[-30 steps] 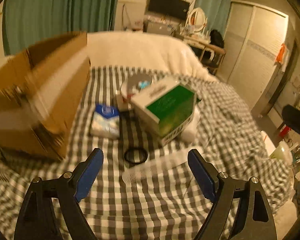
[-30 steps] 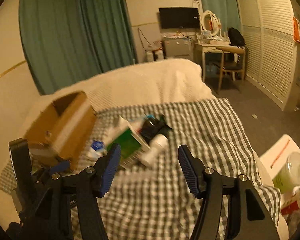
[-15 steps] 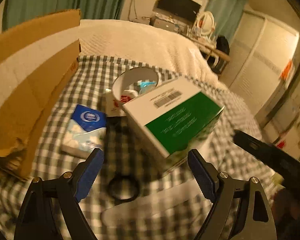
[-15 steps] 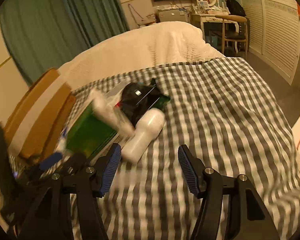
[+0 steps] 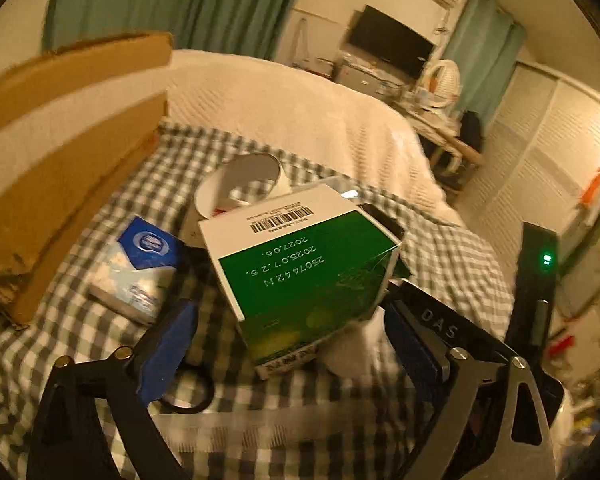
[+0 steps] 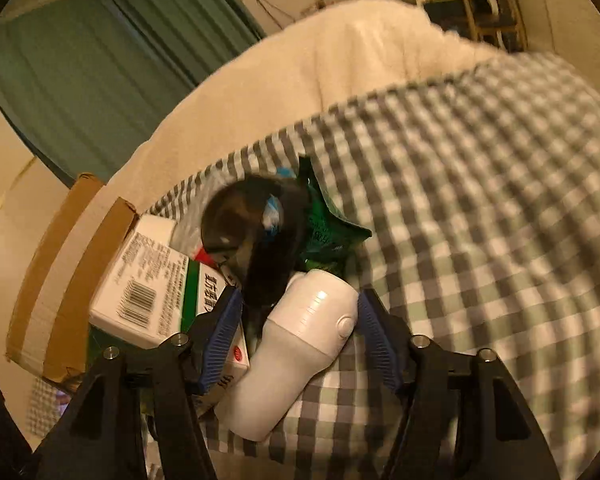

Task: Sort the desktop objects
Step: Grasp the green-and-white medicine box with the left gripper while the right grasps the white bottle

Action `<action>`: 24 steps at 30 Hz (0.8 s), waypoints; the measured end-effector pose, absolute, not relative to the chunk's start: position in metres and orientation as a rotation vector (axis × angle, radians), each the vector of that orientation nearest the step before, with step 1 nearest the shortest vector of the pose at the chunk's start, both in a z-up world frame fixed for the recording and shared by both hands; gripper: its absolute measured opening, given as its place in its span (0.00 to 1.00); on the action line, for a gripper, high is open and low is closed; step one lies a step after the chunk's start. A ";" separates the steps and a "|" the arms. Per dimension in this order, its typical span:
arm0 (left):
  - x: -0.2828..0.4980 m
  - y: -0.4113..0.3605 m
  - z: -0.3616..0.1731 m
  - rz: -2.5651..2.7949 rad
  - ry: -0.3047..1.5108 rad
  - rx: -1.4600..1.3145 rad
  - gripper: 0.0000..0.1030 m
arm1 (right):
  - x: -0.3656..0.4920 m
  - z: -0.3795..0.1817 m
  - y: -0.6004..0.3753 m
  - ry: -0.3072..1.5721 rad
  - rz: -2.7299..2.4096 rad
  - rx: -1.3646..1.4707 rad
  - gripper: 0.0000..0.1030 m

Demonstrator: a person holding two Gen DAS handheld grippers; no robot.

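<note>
On the checked bed cover (image 5: pixel 80 360), the brown cardboard box (image 5: pixel 60 168) lies left; right of it the blue tissue pack (image 5: pixel 140 272), then the green-and-white carton (image 5: pixel 300 276), with the white plastic bottle (image 6: pixel 296 356) beside that.

**Clutter heaped on the checked cloth**

A green-and-white carton (image 5: pixel 300 276) lies tilted, barcode and date print facing up, propped on a white bottle (image 6: pixel 296 360) lying on its side. Just left lies a blue-and-white tissue pack (image 5: pixel 140 272); behind, a white cup (image 5: pixel 240 184) is tipped, mouth showing. A black ring (image 5: pixel 188 392) lies flat nearby. A green wrapper (image 6: pixel 328 232) and blurred black object (image 6: pixel 256 232) sit behind the bottle. The brown cardboard box (image 5: pixel 60 152) stands at left.
</note>
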State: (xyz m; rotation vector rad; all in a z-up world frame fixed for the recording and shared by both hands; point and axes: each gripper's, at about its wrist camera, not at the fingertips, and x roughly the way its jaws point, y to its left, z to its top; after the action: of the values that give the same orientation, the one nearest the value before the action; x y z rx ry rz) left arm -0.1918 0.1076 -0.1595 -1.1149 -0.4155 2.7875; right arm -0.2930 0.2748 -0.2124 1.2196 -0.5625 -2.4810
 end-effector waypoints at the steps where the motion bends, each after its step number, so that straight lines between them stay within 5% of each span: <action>1: -0.193 0.110 -0.160 2.798 -0.399 -1.120 0.95 | -0.295 -0.214 0.275 -0.574 -2.474 1.216 0.62; 4: -0.199 0.111 -0.161 2.792 -0.427 -1.105 0.97 | -0.303 -0.226 0.279 -0.632 -2.411 1.266 0.64; 7: -0.203 0.112 -0.167 2.809 -0.417 -1.123 0.97 | -0.302 -0.228 0.269 -0.491 -2.443 1.345 0.51; 24: -0.205 0.165 -0.168 3.062 -0.439 -1.115 1.00 | -0.285 -0.189 0.346 -0.504 -2.693 1.293 0.51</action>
State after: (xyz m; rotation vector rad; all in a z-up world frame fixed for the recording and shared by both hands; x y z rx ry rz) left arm -0.2053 0.1647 -0.1678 -1.1154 -0.4393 3.0616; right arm -0.2849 0.3455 -0.1893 1.2929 -0.5036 -2.6931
